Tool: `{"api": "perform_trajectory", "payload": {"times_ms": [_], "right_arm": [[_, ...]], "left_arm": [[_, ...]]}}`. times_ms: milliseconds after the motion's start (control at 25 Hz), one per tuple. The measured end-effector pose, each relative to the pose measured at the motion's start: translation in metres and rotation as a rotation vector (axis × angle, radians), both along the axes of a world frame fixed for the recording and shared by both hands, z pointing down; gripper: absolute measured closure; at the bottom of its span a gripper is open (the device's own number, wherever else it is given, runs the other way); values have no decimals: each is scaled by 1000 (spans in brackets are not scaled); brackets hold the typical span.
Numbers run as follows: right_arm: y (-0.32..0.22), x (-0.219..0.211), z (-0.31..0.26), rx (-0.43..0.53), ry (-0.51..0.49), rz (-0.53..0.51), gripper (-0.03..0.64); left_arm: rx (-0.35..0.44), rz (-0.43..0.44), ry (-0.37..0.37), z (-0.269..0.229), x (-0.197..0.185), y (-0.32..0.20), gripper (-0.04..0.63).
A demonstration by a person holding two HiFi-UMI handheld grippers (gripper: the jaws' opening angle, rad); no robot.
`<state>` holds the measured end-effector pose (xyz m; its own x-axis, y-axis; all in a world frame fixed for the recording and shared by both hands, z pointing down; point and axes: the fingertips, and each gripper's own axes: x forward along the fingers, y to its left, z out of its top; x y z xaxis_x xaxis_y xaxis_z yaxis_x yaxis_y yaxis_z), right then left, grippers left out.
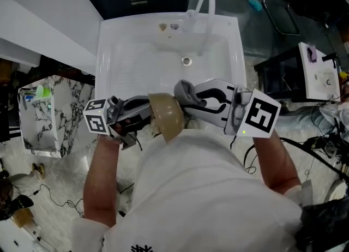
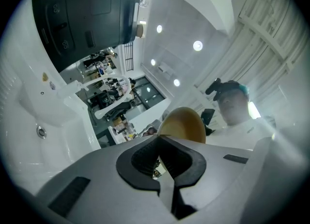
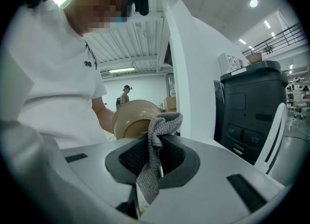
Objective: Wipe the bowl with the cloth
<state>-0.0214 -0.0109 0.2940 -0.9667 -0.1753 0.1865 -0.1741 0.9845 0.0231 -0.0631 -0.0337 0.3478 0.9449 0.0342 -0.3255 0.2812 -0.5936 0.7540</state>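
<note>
Bowl [image 1: 166, 115] and cloth [image 1: 185, 91] over sink's [image 1: 125, 60] near rim, faucet [image 1: 210, 22] beyond

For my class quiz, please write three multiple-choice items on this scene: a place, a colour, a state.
1. Where is the tan round bowl? A) on the floor B) at the near edge of the white sink C) on a shelf
2. What colour is the knitted cloth? A) red B) yellow C) grey
3. What is the state of the right gripper? A) open, empty B) shut on the knitted cloth C) shut on a spoon
Answers: 1 B, the head view shows it there; 2 C, its weave looks grey; 3 B, the cloth hangs pinched between its jaws.
</note>
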Motion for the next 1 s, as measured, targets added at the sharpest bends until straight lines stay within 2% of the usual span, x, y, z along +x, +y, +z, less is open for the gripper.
{"api": "perform_trajectory", "payload": {"times_ms": [320,520,1000], "right_arm": [[0,0,19,-25,42,4,571],[4,-1,32,-46,82,4,571],[5,-3,54,-99,135,58,571]], "left_arm": [[0,-20,22,-5,0,-1,580],[-16,-67,21,-4,-6,-9,580],[-53,-139,-52,12,-18,-32,580]]}}
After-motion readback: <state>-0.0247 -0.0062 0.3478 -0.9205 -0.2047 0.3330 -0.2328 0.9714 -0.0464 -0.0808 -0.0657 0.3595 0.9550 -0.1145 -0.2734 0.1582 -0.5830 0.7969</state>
